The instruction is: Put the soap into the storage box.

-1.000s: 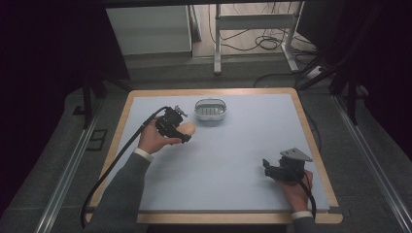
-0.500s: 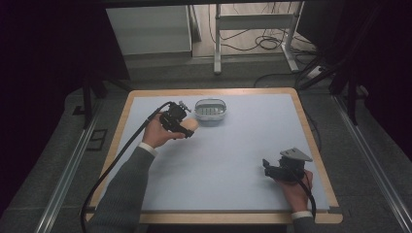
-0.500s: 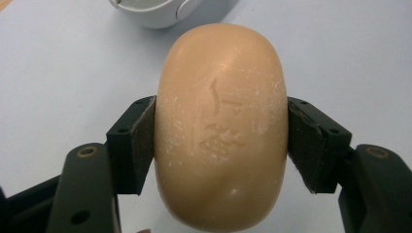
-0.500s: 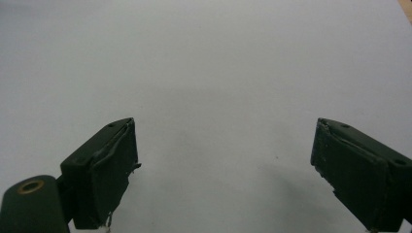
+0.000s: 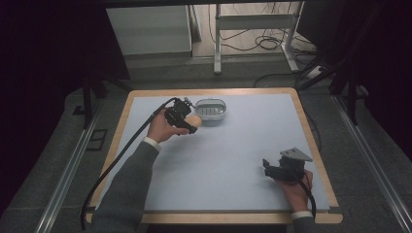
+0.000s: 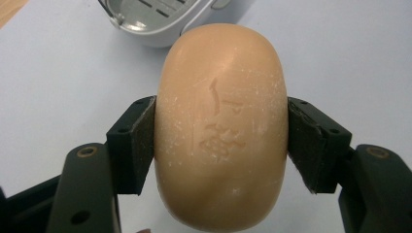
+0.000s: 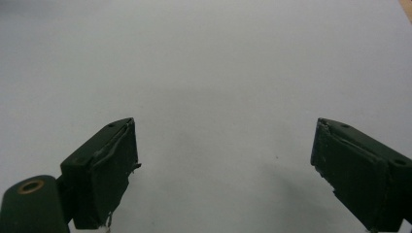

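Item: soap bar (image 6: 221,128), tan, oval, stamped with a raised mark on its upper face; you hold it in your left gripper (image 5: 190,122), both pads (image 6: 144,141) pressed flat against its long sides, the bar standing out past the jaws front and back; it sits just beside the soap dish (image 5: 211,109), on the dish's near-left side, and whether it touches the table cannot be told.

Item: soap dish, pale grey, oval, with a slotted inner tray; in the left gripper view its rim (image 6: 160,22) lies directly beyond the bar; it stands toward the far edge of the table (image 5: 228,145), left of centre.

Item: table, pale blue mat with a wooden border.

Item: your right gripper (image 5: 272,167), well apart from the dish, near the table's near-right corner; it carries a grey three-cornered plate on top; in the right gripper view its jaws stand wide apart over bare mat, gripping nothing.

Item: black cable (image 5: 121,155), trailing from the left gripper along your sleeve and off the near-left edge.
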